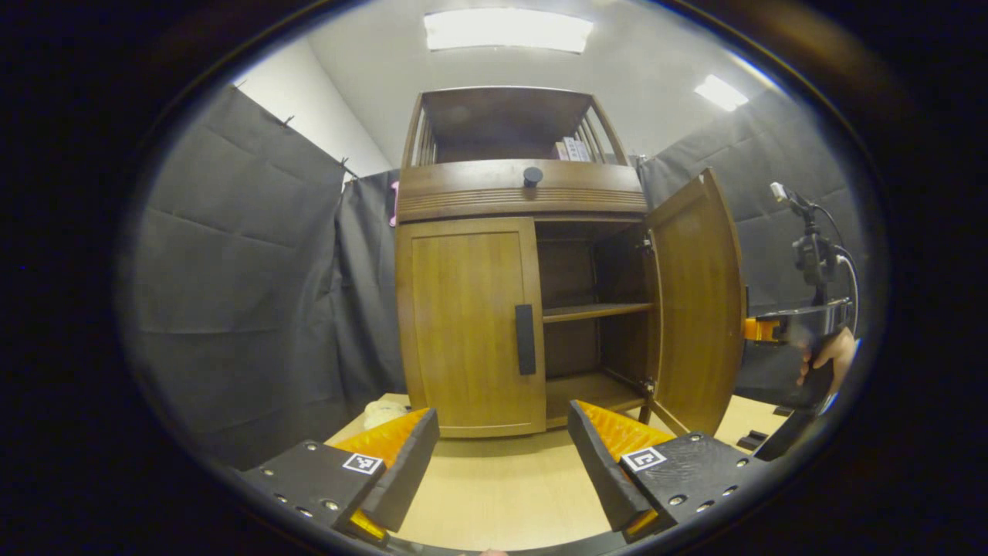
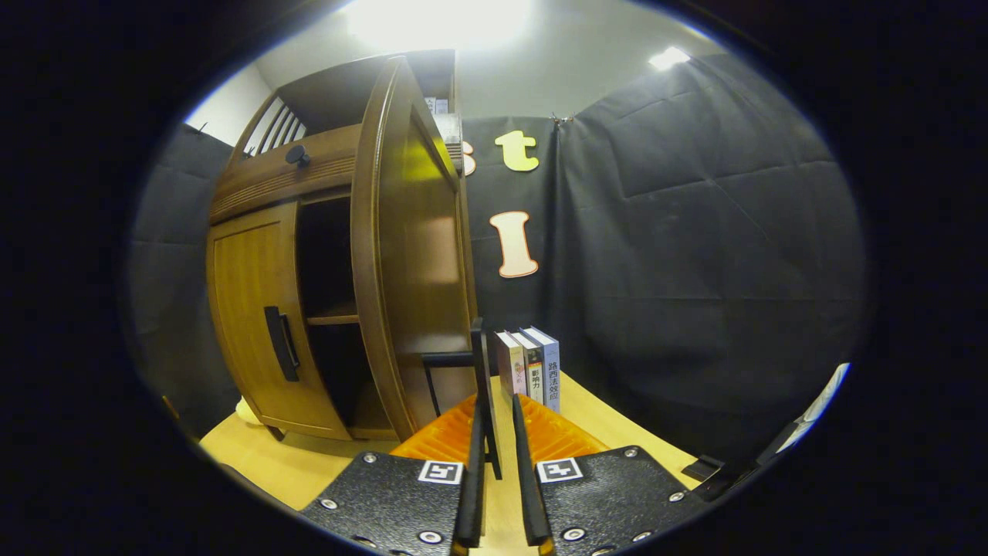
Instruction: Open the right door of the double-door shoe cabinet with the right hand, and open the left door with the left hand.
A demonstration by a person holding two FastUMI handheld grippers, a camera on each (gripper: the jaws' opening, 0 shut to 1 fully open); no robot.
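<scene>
Shoe cabinet [image 1: 525, 262] fills the middle of my left gripper view, standing on the pale desk [image 1: 502, 486] with its right door [image 1: 695, 309] swung out toward the right of the frame and its left door [image 1: 471, 324] flat against the front, the dark vertical handle [image 1: 525, 338] near that door's inner edge. Behind the open door I can see an inner shelf [image 1: 598, 311] across the middle of the compartment. My left tongs [image 1: 503, 448] sit at the bottom centre, spread wide with nothing between them — well short of the left door. At the right edge of that view my right tongs [image 1: 760, 330] show just past the open door's outer edge, with my hand [image 1: 830, 355] behind them. In the right gripper view the open door [image 2: 409, 255] stands edge-on left of centre, and its thin dark handle [image 2: 482, 386] runs down between my right tongs [image 2: 494, 463] at the bottom centre; the fingers are drawn close on either side of it, pinching it. Just behind the handle, a few books [image 2: 532, 367] stand upright on the desk — against the black cloth. The closed left door [image 2: 255, 340] lies toward the left of that frame.
</scene>
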